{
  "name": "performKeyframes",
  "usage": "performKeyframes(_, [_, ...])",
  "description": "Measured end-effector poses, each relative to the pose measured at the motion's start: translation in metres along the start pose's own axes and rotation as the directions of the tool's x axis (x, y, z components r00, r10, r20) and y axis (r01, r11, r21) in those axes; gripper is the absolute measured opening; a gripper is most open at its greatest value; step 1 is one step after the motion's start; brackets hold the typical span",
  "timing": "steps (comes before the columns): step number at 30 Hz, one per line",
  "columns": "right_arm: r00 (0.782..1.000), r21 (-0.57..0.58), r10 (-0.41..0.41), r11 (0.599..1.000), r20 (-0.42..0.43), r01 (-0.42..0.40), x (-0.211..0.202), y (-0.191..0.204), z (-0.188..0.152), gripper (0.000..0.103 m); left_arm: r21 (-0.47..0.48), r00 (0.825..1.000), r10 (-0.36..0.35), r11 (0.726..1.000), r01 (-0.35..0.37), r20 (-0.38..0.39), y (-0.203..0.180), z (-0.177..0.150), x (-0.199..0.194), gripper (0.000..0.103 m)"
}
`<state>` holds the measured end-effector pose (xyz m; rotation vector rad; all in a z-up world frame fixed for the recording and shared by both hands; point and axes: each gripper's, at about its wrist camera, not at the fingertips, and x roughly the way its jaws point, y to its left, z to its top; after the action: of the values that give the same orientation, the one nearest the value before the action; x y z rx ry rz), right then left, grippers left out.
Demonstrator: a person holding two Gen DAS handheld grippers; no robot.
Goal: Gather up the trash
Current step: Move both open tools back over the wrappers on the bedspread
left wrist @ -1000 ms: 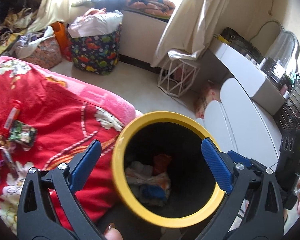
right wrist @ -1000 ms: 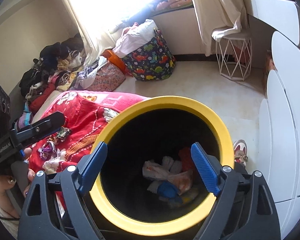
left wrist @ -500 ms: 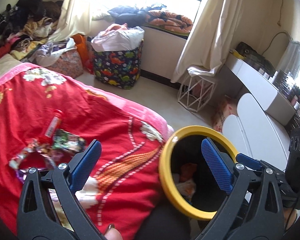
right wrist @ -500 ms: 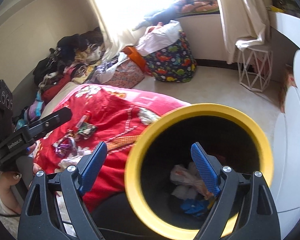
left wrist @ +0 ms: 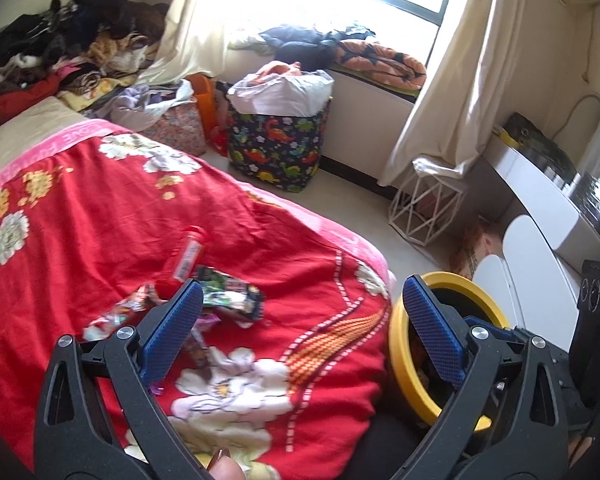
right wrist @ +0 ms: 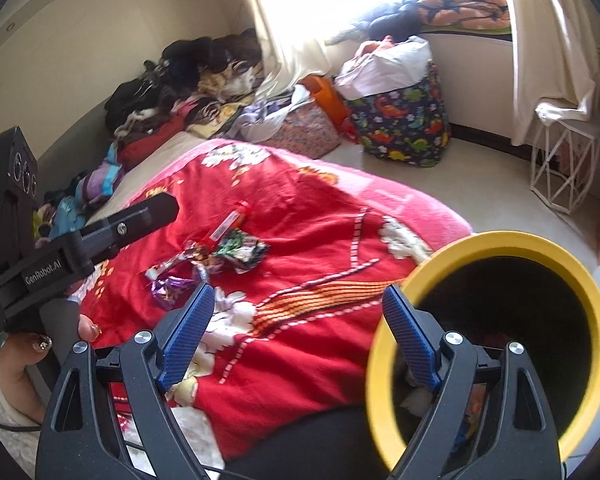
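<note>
Your left tongs (left wrist: 300,316) stand wide with nothing between the blue pads, and your right tongs (right wrist: 296,328) are just as wide and empty. The trash sits in a small heap on the bed's red flowered blanket (left wrist: 100,208): a green-and-black wrapper (right wrist: 242,250), a red tube (right wrist: 230,224) just beyond it, and a purple foil wrapper (right wrist: 168,286) nearer your right tongs. The yellow-rimmed bin (right wrist: 500,242) stands at the blanket's edge to the right, with some crumpled waste in its dark bottom. A dinosaur-print bag (left wrist: 278,146) sits on the floor by the window.
</note>
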<state>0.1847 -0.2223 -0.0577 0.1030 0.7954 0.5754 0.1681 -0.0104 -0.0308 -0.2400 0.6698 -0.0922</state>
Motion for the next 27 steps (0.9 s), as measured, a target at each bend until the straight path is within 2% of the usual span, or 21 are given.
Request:
performKeyframes(9, [0.997,-0.069,0.045,0.996,-0.055,-0.048,0.039,0.034,0.003,0.083,-0.076,0.997,0.077,0.994,-0.077,0.002,0.052,0.000,-0.006,0.092])
performKeyframes(16, [0.992,-0.116,0.071,0.990,-0.104,-0.084,0.069,0.054,0.005,0.083,-0.130,0.988,0.149,0.980,-0.152,-0.029,0.096,-0.005,-0.006,0.092])
performKeyframes(25, [0.978,-0.155,0.096,0.980,-0.185,-0.125,0.110,0.077,-0.001,0.071,-0.186,0.978,0.181,0.962,-0.199,-0.108,0.142,-0.019,0.005,0.092])
performKeyframes(27, [0.974,-0.160,0.103,0.978,-0.201,-0.136,0.117,0.080,-0.003,0.068,-0.199,0.977,0.173,0.960,-0.196,-0.127,0.151,-0.023,0.010,0.088])
